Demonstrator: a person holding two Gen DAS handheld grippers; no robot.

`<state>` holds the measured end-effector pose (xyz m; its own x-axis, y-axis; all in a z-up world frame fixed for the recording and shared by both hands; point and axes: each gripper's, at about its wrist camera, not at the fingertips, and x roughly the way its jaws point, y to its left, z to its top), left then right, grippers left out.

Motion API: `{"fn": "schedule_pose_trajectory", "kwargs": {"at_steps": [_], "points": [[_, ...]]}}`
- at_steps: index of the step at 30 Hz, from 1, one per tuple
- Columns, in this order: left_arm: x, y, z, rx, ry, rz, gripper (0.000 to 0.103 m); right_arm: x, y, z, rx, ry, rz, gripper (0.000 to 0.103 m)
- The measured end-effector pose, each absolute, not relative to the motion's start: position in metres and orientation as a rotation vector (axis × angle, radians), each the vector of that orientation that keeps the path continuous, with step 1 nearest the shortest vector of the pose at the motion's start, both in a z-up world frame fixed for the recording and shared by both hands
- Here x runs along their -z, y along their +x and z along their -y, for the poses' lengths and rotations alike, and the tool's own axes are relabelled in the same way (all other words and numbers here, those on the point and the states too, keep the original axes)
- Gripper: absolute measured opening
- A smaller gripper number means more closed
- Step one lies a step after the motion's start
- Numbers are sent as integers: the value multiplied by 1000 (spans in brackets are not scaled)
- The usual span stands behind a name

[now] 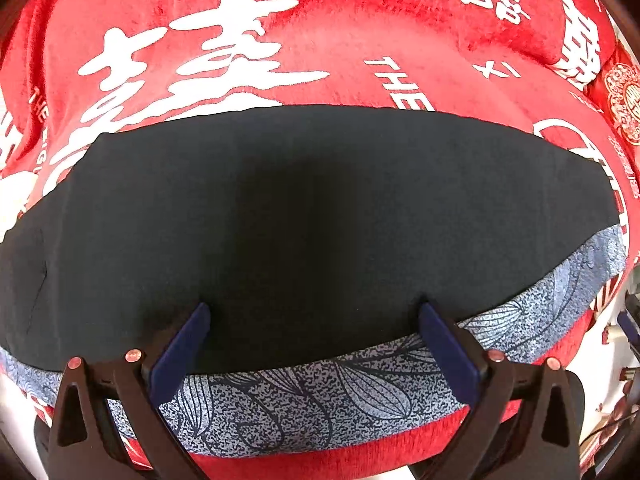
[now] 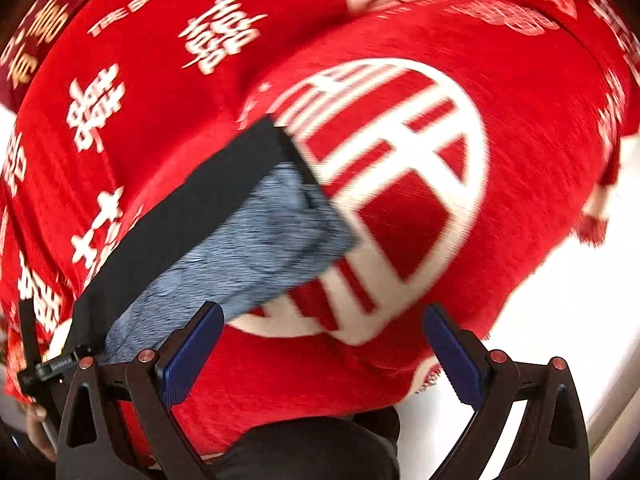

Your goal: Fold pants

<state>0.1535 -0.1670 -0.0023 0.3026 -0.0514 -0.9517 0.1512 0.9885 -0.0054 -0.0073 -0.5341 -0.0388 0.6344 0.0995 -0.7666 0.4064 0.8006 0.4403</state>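
The pants [image 1: 304, 216] are black with a blue-grey leaf-patterned band [image 1: 304, 396] along the near edge. They lie flat on a red cloth in the left wrist view. My left gripper [image 1: 314, 320] is open, its blue-padded fingers spread just above the pants' near edge, holding nothing. In the right wrist view the pants [image 2: 224, 216] appear as a folded strip running from lower left toward the centre, blurred. My right gripper [image 2: 324, 322] is open and empty over the red cloth, right of the strip's near end.
A red cloth [image 1: 328, 32] with large white characters covers the surface; it also shows in the right wrist view [image 2: 520, 128]. White surface [image 2: 560, 320] lies beyond the cloth's right edge. The other gripper's black handle [image 2: 36, 364] shows at the far left.
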Motion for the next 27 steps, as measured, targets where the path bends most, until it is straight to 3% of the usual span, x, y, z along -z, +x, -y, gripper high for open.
{"fn": "schedule_pose_trajectory", "kwargs": {"at_steps": [27], "points": [[-2,146,168,135,87,-1250,103,66,68,513,48,799,-851,102]]}}
